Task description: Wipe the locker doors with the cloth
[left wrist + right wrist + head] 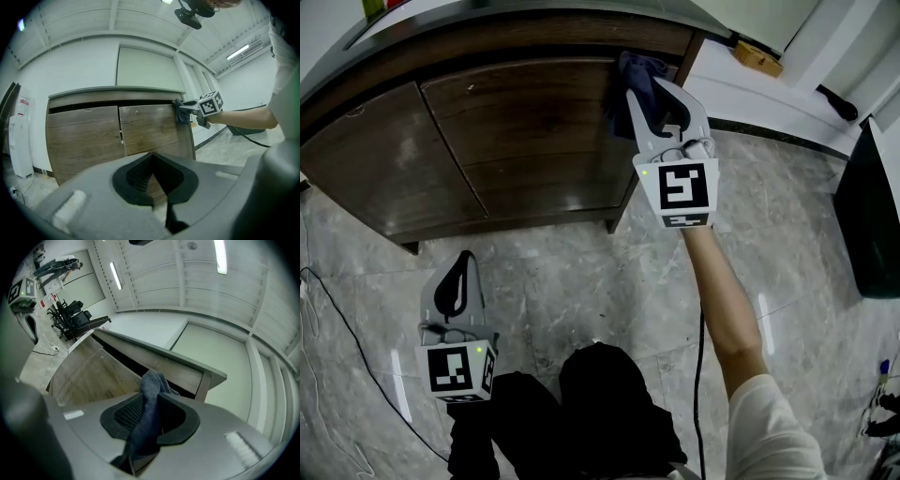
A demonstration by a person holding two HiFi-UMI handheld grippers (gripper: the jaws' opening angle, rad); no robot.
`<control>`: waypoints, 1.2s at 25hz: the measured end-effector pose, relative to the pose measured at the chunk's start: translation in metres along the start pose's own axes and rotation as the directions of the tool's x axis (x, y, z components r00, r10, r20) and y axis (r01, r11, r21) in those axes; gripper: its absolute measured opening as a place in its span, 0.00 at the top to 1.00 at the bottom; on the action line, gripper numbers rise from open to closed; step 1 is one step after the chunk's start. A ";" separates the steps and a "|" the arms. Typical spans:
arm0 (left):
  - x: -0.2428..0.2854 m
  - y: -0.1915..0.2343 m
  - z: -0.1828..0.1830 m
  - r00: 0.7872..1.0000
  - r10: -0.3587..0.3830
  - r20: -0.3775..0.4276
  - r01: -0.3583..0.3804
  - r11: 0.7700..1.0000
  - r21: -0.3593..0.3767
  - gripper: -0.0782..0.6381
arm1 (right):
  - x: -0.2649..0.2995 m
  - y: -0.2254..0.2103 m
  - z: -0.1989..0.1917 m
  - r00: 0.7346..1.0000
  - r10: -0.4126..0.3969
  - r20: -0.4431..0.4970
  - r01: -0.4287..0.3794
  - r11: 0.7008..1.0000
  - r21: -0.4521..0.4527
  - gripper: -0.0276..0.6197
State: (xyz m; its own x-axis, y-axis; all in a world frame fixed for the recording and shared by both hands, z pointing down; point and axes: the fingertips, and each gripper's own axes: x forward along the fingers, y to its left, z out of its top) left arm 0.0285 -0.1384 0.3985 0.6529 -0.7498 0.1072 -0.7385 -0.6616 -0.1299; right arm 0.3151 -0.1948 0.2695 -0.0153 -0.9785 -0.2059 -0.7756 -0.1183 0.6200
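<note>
We hold the dark blue cloth [636, 70] pinched in our right gripper [652, 98], against the top right corner of the right locker door [534, 141]. Our left gripper [461, 272] hangs low above the floor [581, 272], its jaws together and empty.

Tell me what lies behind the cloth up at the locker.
The cloth, clamped in the right gripper, is held at the upper right corner of the right door. The patch of wood it covers cannot be seen.
</note>
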 end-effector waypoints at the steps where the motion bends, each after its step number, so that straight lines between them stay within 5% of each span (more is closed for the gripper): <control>1: -0.002 0.002 -0.003 1.000 0.006 -0.001 -0.006 1.000 0.002 0.89 | 0.001 0.002 -0.006 1.000 0.001 -0.009 -0.001 1.000 0.000 0.81; 30: -0.019 0.023 -0.019 0.997 0.063 -0.034 -0.063 0.998 -0.010 0.89 | -0.033 0.100 -0.133 0.975 0.096 -0.202 -0.080 0.993 0.089 0.81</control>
State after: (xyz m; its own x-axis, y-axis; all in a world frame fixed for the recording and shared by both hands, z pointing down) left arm -0.0047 -0.1395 0.4120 0.5993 -0.7895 0.1324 -0.7798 -0.6131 -0.1267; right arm 0.3224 -0.1968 0.4393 0.0382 -0.9992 0.0123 -0.8248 -0.0245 0.5649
